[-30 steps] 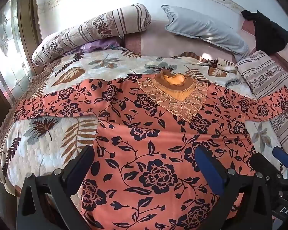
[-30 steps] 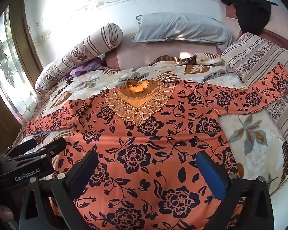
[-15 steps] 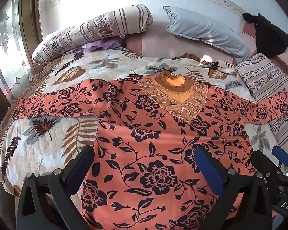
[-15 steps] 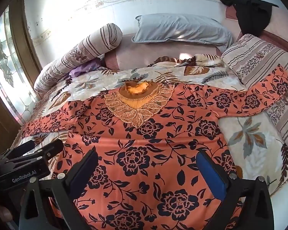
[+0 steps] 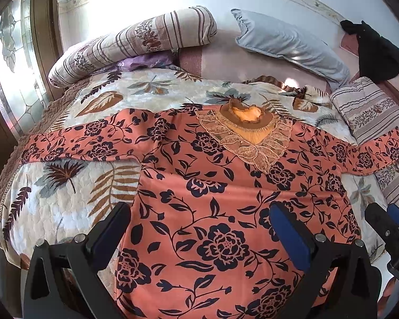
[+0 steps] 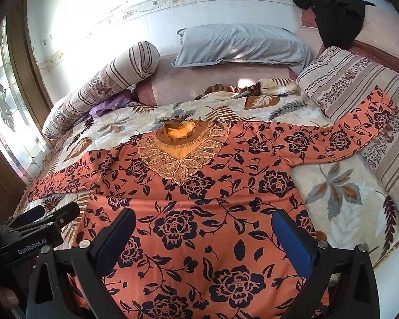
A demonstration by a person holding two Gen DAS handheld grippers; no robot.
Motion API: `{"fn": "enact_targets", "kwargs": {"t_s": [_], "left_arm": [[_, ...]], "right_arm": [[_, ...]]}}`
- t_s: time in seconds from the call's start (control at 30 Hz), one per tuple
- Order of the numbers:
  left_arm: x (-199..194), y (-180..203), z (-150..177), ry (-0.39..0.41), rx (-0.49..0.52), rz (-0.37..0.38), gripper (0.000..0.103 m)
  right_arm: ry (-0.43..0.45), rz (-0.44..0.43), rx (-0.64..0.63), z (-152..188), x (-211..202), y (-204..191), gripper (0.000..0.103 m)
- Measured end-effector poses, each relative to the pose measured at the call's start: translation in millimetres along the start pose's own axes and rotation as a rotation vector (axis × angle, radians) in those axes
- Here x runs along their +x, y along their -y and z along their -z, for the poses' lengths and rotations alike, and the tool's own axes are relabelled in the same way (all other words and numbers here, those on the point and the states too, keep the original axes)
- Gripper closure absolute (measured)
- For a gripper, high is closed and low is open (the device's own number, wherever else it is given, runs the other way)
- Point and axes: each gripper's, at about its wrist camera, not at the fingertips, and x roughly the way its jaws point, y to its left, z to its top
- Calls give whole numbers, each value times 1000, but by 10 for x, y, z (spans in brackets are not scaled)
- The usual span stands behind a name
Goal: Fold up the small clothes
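An orange floral top (image 5: 212,191) with a lace collar lies spread flat on the bed, sleeves out to both sides; it also shows in the right wrist view (image 6: 204,202). My left gripper (image 5: 199,226) is open and empty, hovering above the garment's lower left part. My right gripper (image 6: 202,231) is open and empty above the lower right part. The left gripper shows at the left edge of the right wrist view (image 6: 40,226), and the right gripper at the right edge of the left wrist view (image 5: 388,226). The hem is hidden below both views.
A leaf-print quilt (image 5: 66,199) covers the bed. A striped bolster (image 5: 135,42), a grey pillow (image 5: 287,40) and a striped cushion (image 5: 372,117) lie at the head and right side. A black garment (image 5: 375,50) hangs at the far right. A window (image 5: 10,61) is left.
Both grippers have drawn slightly back and up from the garment; the view has shifted a little. The top has not moved and both grippers stay open.
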Motion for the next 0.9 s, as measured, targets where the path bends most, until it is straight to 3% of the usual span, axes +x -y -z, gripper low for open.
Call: {"fn": "enact_targets", "kwargs": {"t_s": [0.9], "left_arm": [[-89, -18, 6, 2, -8, -29, 0]], "right_arm": [[8, -20, 1, -21, -36, -62, 0]]}}
